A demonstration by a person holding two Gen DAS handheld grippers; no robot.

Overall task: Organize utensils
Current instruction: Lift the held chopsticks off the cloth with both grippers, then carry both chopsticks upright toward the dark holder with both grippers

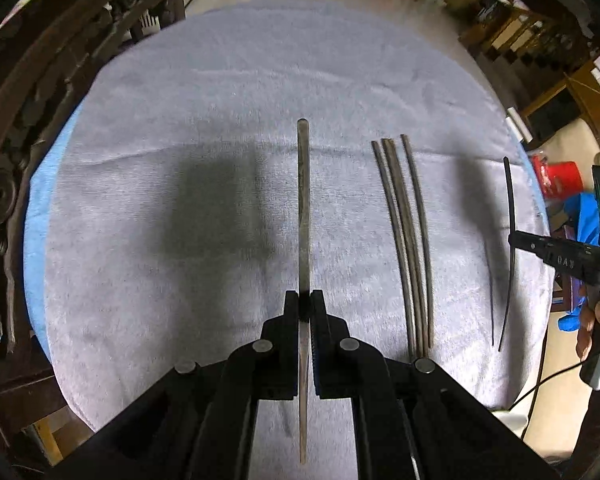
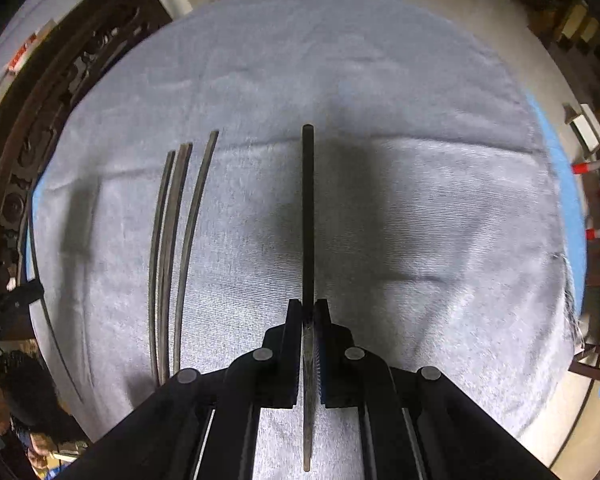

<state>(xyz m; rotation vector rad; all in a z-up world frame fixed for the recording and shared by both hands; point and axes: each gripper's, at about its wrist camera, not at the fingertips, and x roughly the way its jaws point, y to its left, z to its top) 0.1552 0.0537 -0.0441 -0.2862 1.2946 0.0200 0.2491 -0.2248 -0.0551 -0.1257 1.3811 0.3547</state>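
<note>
Each gripper clamps one chopstick above the grey towel.

Nearest, the left gripper (image 1: 305, 300) is clenched on a chopstick (image 1: 303, 208) that runs toward 12 o'clock, gripped well back from its far tip; the right gripper (image 2: 308, 306) grips a darker chopstick (image 2: 308, 216) likewise. Farther out, three loose chopsticks (image 1: 408, 240) lie side by side on the towel (image 1: 220, 100), at 2 o'clock from the left gripper and 10 o'clock from the right. These sticks look light, stiff, thin and smooth, so likely to pivot or slip; a hold nearer mid-length should steady them, and the soft towel should stop rolling.
</note>
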